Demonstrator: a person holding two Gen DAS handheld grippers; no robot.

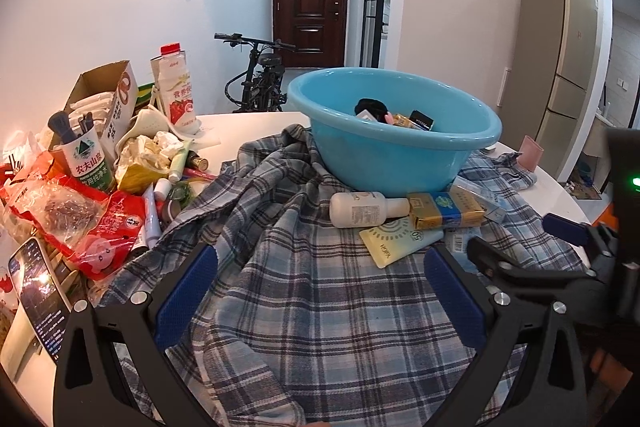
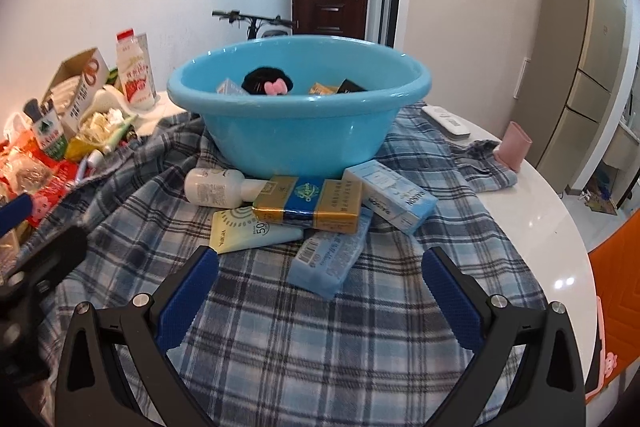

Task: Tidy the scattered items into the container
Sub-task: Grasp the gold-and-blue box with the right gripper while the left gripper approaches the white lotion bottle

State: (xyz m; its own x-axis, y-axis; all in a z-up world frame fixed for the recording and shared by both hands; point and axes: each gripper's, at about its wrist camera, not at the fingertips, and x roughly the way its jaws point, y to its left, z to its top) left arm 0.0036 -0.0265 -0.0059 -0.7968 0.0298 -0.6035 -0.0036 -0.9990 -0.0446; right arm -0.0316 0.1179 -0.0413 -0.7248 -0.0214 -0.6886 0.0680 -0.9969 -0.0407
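Right wrist view: the right gripper [image 2: 320, 267] hovers with jaws released and empty over the plaid cloth [image 2: 320, 339] on the counter [image 2: 560, 227]. Just ahead lie the scattered items — white bottle [image 2: 214, 189], gold-and-blue box [image 2: 308, 203], yellow tube [image 2: 250, 231], two pale blue boxes — clustered against the blue basin [image 2: 296, 139]. The left gripper [image 1: 320, 267] is likewise released — nothing held.

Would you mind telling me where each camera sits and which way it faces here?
Left wrist: on the left tool, looking forward over the plaid cloth to the blue basin; its open fingers show, and the right tool at right.
Right wrist: on the right tool, facing the basin more squarely; its open fingers show, with the left tool at left.
Shared: basin, cloth, gold box, white bottle, sunscreen tube.
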